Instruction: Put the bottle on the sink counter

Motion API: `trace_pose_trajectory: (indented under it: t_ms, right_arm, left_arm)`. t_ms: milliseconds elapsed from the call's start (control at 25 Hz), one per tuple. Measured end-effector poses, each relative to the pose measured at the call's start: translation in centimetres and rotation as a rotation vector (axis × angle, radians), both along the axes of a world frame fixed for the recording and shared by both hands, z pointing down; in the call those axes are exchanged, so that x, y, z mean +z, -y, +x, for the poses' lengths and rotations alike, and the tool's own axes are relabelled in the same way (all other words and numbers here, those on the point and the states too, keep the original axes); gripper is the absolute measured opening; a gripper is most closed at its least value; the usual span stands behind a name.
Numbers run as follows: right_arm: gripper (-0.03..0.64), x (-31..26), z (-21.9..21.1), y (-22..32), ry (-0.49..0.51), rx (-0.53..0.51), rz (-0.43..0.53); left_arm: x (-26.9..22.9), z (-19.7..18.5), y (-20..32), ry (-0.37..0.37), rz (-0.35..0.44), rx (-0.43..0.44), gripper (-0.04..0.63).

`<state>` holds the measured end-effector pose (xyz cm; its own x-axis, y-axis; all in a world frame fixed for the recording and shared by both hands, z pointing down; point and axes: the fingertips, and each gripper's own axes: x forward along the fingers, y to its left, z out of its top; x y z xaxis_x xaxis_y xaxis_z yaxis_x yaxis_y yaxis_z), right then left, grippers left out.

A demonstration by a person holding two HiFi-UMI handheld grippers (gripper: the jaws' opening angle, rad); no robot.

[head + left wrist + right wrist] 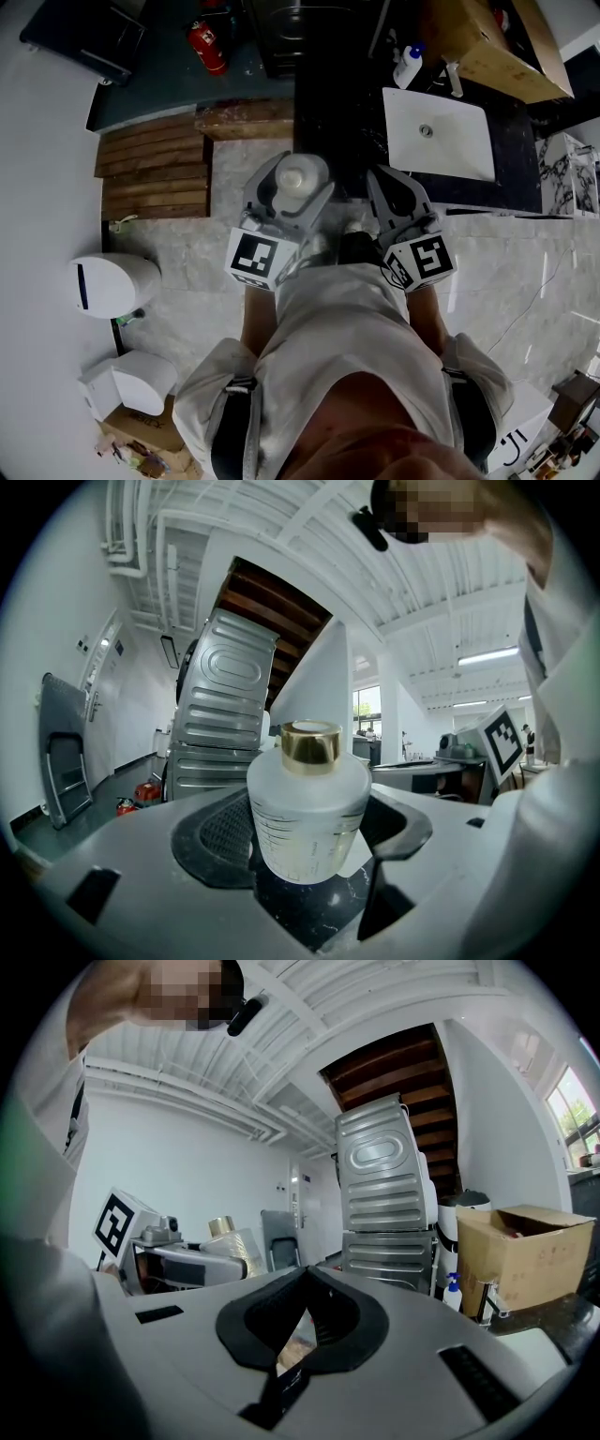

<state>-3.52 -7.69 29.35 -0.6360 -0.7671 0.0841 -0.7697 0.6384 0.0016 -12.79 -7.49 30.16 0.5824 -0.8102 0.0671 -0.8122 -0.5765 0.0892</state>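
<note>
Left gripper point(314, 850) clamps a frosted, round-shouldered bottle point(307, 803), gold-capped; right gripper point(307, 1277) closed, seemingly empty.

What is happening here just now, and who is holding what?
A person holds a gripper in each hand. The left gripper is shut on a frosted bottle with a gold cap, and the bottle stands upright. The right gripper is shut and empty. The black sink counter with its white basin lies just ahead. The bottle is not yet released.
</note>
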Motion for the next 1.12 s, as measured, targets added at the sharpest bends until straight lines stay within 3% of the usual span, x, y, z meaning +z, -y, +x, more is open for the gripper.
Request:
trace_pose_trajectory:
  t_ms: [160,600,1120]
  right_arm:
    - [-0.003,0.5,-0.1,1.1,-0.007,-0.001,-0.008]
    - [-0.003,1.4,-0.4,6.0,0.002,-0.04,-0.035]
    - [-0.003,3.3,2.5,12.6,0.016,-0.093,-0.077]
  left_arm:
    - [0.5,0.2,1.3,0.039,-0.003,-0.009,0.328]
    - [1.5,0.6,5.9,0.056,-0.035,-0.031,0.328]
    - [3.6,3.7,12.8,0.106,-0.069,-0.092,0.328]
